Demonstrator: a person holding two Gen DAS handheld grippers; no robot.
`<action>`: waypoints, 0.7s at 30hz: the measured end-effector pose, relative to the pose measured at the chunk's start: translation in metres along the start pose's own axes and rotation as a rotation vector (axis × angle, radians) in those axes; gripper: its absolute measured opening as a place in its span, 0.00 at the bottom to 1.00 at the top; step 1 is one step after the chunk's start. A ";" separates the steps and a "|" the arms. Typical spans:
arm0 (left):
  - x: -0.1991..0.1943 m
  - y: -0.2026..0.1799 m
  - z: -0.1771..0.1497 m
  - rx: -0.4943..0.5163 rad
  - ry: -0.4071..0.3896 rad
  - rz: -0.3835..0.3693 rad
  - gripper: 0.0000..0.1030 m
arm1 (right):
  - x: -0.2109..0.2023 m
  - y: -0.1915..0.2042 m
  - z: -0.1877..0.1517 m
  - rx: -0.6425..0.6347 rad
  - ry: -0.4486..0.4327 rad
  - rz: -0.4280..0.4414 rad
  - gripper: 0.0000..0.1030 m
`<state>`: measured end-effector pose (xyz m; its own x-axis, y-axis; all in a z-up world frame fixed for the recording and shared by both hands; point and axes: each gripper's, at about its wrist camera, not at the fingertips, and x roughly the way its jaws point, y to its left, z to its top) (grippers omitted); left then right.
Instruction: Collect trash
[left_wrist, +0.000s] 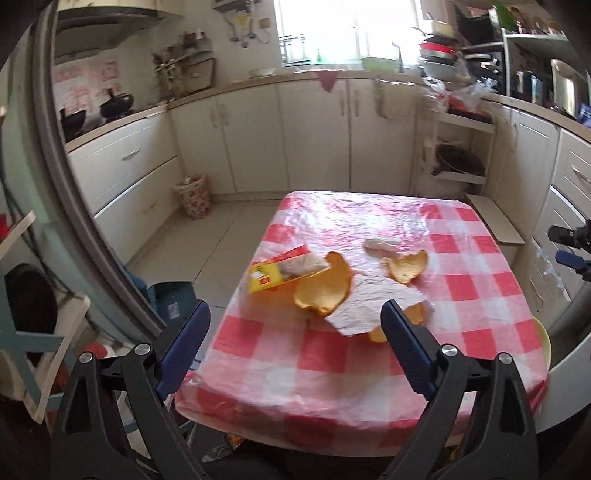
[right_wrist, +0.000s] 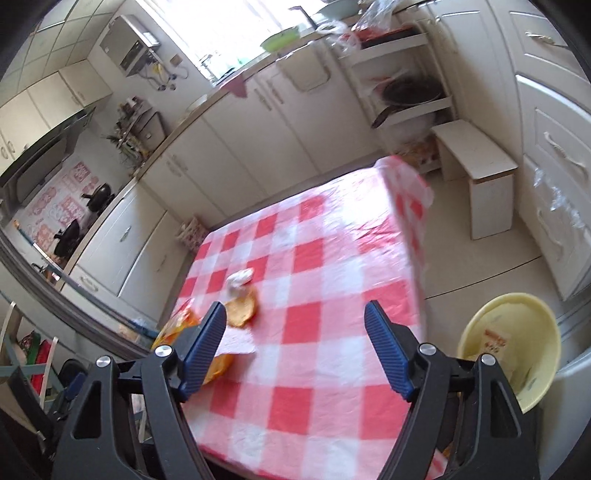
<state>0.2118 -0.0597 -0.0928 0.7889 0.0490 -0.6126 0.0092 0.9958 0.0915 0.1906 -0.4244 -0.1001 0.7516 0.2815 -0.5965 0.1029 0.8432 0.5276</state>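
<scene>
left gripper (left_wrist: 295, 325) pitched down over desk (left_wrist: 480, 288), jaws wide, empty, near orange peel (left_wrist: 325, 291). right gripper (right_wrist: 295, 328) likewise tilted, jaws wide, empty, beside yellow bin (right_wrist: 517, 314).

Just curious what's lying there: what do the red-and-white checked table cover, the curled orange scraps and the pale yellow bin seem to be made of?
Red-and-white checked table cover: probably thin plastic sheet, glossy, with wrinkles that catch the window light.
Curled orange scraps: apparently citrus peel, orange with a paler, matt inner side.
Pale yellow bin: likely moulded plastic, smooth, with an even rounded rim; something printed lies inside.
</scene>
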 end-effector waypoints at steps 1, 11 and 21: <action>0.003 0.010 -0.004 -0.035 0.011 0.012 0.88 | 0.002 0.007 -0.003 -0.015 0.001 0.001 0.72; -0.012 0.051 -0.008 -0.169 -0.070 -0.008 0.92 | 0.024 0.042 -0.034 -0.006 0.020 0.031 0.75; -0.020 0.037 -0.012 -0.098 -0.101 -0.022 0.92 | 0.032 0.047 -0.044 -0.009 0.024 0.016 0.75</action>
<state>0.1891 -0.0227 -0.0865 0.8471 0.0234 -0.5310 -0.0286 0.9996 -0.0015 0.1907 -0.3555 -0.1207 0.7372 0.3056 -0.6026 0.0852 0.8427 0.5317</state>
